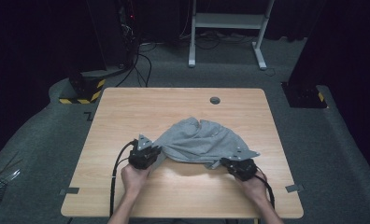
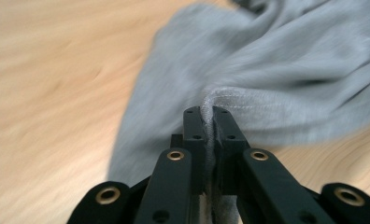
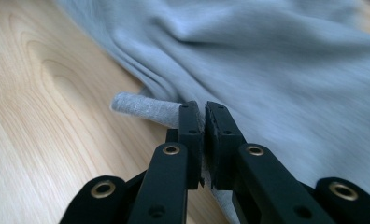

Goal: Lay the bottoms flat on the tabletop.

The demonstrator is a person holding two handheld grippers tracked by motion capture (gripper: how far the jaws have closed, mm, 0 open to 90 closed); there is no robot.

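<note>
- We are clamping the left gripper (image 2: 205, 116) tight on a stitched hem of the grey garment (image 2: 276, 60), cloth pinched between its jaws.
- We are pinching the right gripper (image 3: 202, 112) on a rolled edge of the same garment.
- The garment is lying bunched on the wooden table (image 1: 127, 107), spanning between both grippers near the person's edge.

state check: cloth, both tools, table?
Grey fabric garment: crumpled in a heap on the table, near edge pinched at two points.
Left tool: shut on the garment's stitched hem.
Right tool: shut on a rolled edge of the garment.
Light wooden table: bare around the garment; round grey cable port at the far edge.
</note>
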